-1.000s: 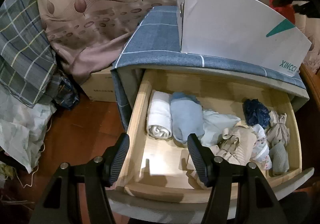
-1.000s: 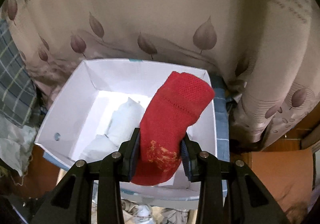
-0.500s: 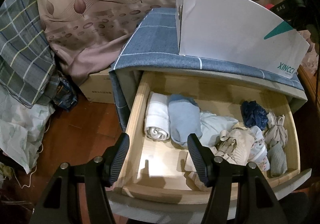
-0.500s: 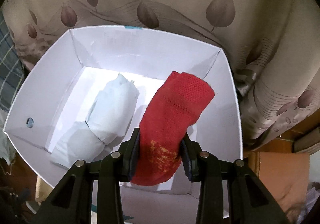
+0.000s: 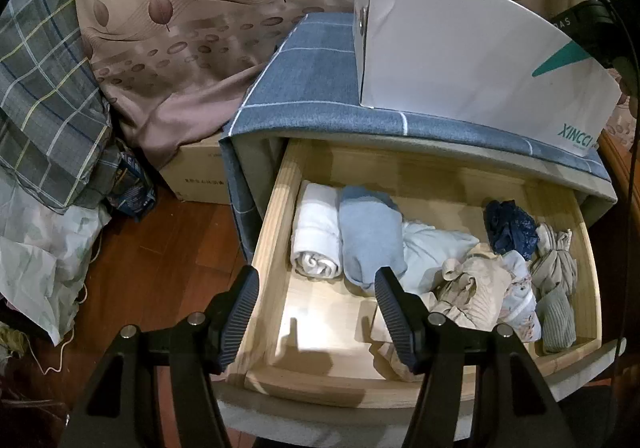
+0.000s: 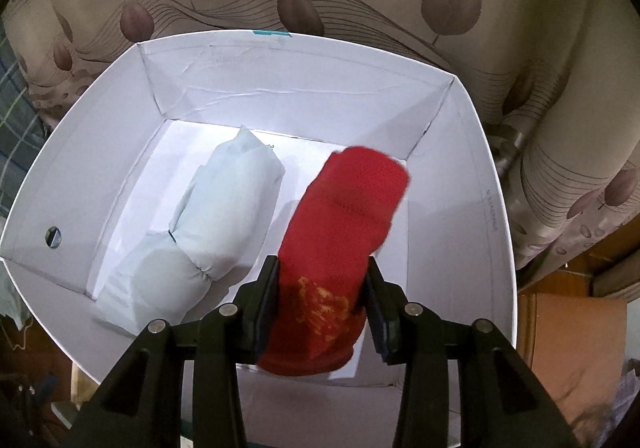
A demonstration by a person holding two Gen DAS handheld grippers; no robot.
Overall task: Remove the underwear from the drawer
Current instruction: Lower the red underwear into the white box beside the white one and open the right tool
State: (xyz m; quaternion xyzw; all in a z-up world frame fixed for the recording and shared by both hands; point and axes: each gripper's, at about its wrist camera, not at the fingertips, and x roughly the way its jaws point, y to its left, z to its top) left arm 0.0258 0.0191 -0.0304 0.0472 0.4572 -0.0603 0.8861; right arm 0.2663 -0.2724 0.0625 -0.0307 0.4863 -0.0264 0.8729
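- Your right gripper (image 6: 322, 298) is clamped on the red roll (image 6: 340, 240) and now holds it down inside the white box (image 6: 100, 96); a second ago the roll hung above the near rim, with the box much smaller below it.
- The roll's far end reaches toward the box's far right corner, just right of the pale roll (image 6: 212, 232) that lies on the box floor. Whether red touches the floor yet, you cannot tell from this view.
- That descent means this piece is, by my reading, about ready to be let go: one item sits in the box and a second is on its way to join it.
- Your left gripper (image 5: 316, 306) hangs with its jaws apart and nothing between them, over the near left corner of the open drawer (image 5: 276, 232). It has barely shifted over the last second.
- More underwear waits in the drawer: a white roll (image 5: 316, 232) at the left, a blue roll (image 5: 370, 232) touching it, then a pale bundle (image 5: 436, 248), beige pieces (image 5: 476, 292) and a navy piece (image 5: 510, 228) toward the right.
- The white roll lies just beyond your left gripper, so it looks the handiest next pick once the red one is released.
- Keep the red roll clear of the pale one as you open, or it may land on top and tip over.
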